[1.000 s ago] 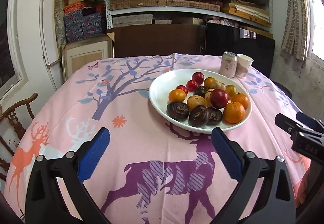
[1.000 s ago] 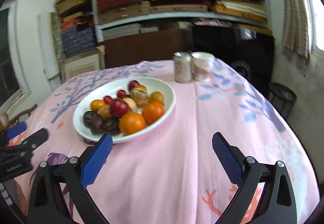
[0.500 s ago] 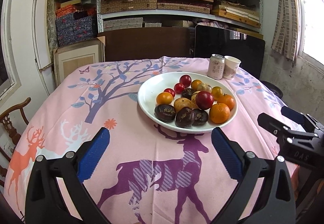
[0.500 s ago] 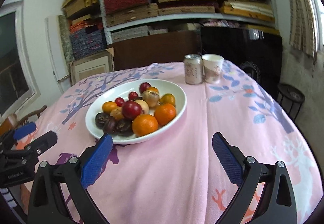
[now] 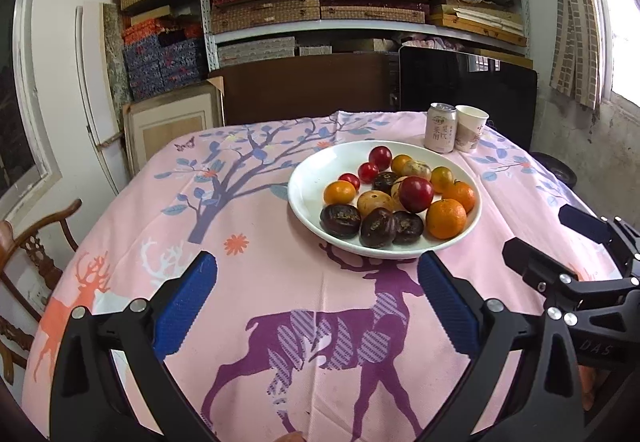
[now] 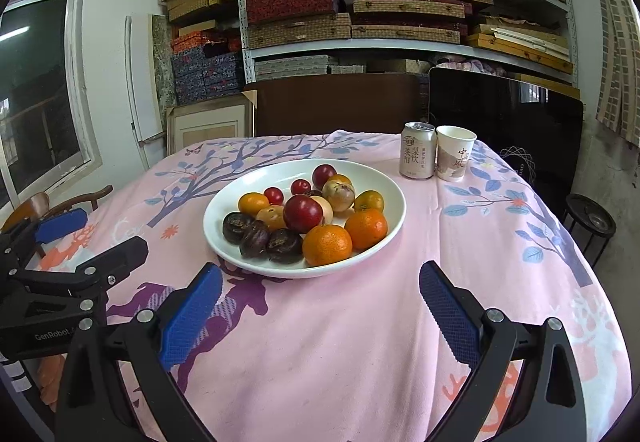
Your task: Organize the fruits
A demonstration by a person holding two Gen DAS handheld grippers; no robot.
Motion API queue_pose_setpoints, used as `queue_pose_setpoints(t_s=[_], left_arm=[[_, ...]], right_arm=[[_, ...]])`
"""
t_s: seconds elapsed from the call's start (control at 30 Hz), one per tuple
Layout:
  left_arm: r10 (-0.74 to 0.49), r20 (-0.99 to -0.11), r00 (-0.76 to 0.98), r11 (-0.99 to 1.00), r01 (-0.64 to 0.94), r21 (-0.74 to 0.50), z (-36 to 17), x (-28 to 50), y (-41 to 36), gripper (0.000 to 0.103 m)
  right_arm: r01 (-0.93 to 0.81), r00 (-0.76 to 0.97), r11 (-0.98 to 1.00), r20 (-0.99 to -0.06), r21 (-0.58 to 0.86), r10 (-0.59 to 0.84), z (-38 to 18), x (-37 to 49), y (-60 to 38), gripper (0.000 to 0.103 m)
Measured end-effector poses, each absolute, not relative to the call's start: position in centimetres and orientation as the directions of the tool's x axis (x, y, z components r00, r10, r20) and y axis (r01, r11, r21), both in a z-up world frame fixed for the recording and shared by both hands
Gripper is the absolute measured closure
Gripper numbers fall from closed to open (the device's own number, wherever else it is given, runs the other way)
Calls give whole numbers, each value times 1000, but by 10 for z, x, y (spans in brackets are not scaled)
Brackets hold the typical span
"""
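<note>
Fingers of the left gripper (image 5: 316, 302) and right gripper (image 6: 320, 306) stand wide apart, gripping nothing, short of the white plate (image 6: 240, 198). Plate holds piled fruits (image 6: 304, 218); lower pieces are partly hidden. Plate sits mid-table on the pink tablecloth (image 6: 460, 242).

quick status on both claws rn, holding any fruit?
Left claw: open, empty, short of the plate.
Right claw: open, empty, also short of the plate.
</note>
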State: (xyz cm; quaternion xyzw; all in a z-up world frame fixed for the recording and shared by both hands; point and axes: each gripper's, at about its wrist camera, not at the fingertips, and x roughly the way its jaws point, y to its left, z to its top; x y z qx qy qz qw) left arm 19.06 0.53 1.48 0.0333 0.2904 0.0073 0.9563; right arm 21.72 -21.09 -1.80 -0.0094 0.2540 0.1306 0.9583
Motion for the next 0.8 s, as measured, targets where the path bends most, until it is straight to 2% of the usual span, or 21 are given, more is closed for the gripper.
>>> queue_pose_setpoints(t_s=[0.4, 0.53, 0.8], left_arm=[[-1, -567, 823, 999, 26, 35, 15, 189, 6, 4], [6, -537, 844, 998, 28, 55, 18, 183, 2, 5], [24, -534, 845, 997, 22, 79, 19, 183, 0, 4]], right_arm=[[-257, 831, 964, -493, 70, 258, -19, 216, -213, 3], [-251, 828, 965, -498, 78, 256, -20, 217, -213, 3], [-244, 826, 965, -502, 94, 257, -19, 217, -216, 3]])
